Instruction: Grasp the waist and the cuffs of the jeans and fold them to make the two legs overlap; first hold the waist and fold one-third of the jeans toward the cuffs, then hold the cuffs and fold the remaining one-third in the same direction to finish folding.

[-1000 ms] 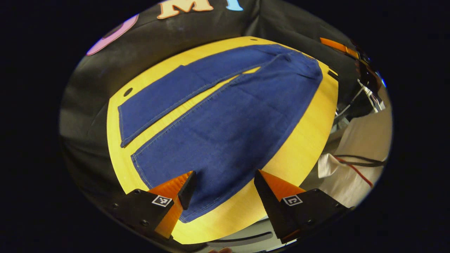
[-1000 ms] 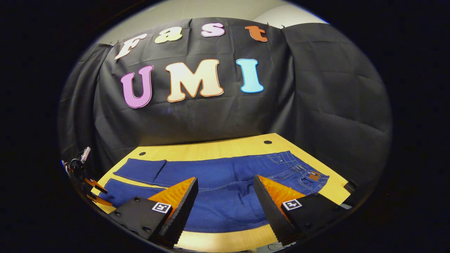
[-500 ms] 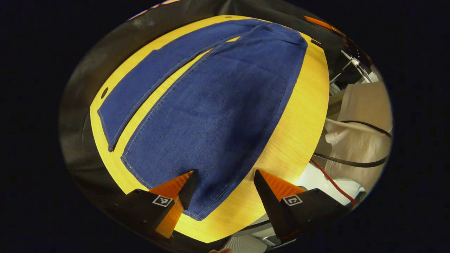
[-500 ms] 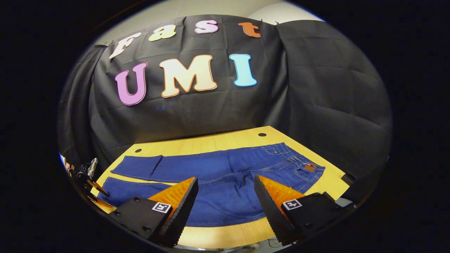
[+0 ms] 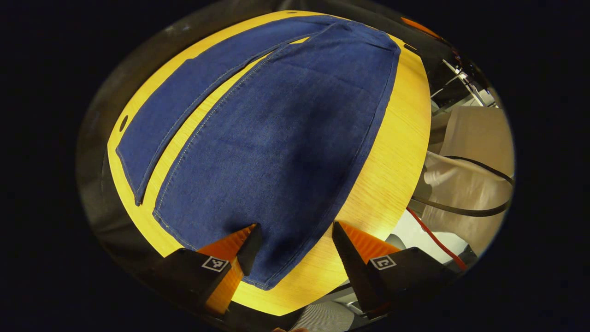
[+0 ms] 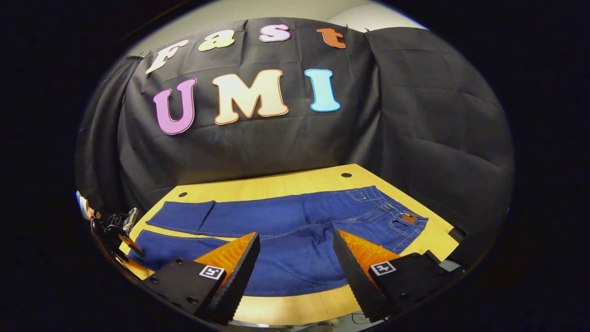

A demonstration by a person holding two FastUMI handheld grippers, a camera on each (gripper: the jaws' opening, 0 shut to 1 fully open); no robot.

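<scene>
Blue jeans (image 5: 276,138) lie flat and unfolded on the yellow wooden table (image 5: 396,147), the two legs side by side with a narrow gap between them. My left gripper (image 5: 295,229) hovers open just above the near leg's cuff end (image 5: 216,235), holding nothing. In the right gripper view the jeans (image 6: 295,221) stretch across the table (image 6: 286,186), waist (image 6: 405,219) at the right and cuffs at the left. My right gripper (image 6: 296,236) stands open above the near leg's middle. The left gripper (image 6: 120,236) shows small by the cuffs.
Black cloth walls close in the table's back and sides. Two round holes (image 6: 345,175) sit near the table's far edge. Beyond the table's near edge, the left gripper view has a black cable (image 5: 461,210), a red cable (image 5: 433,240) and pale cloth (image 5: 474,138).
My left gripper has moved in and down toward the near leg's cuff, so the jeans loom larger. The right gripper has barely shifted. Both stay open.
</scene>
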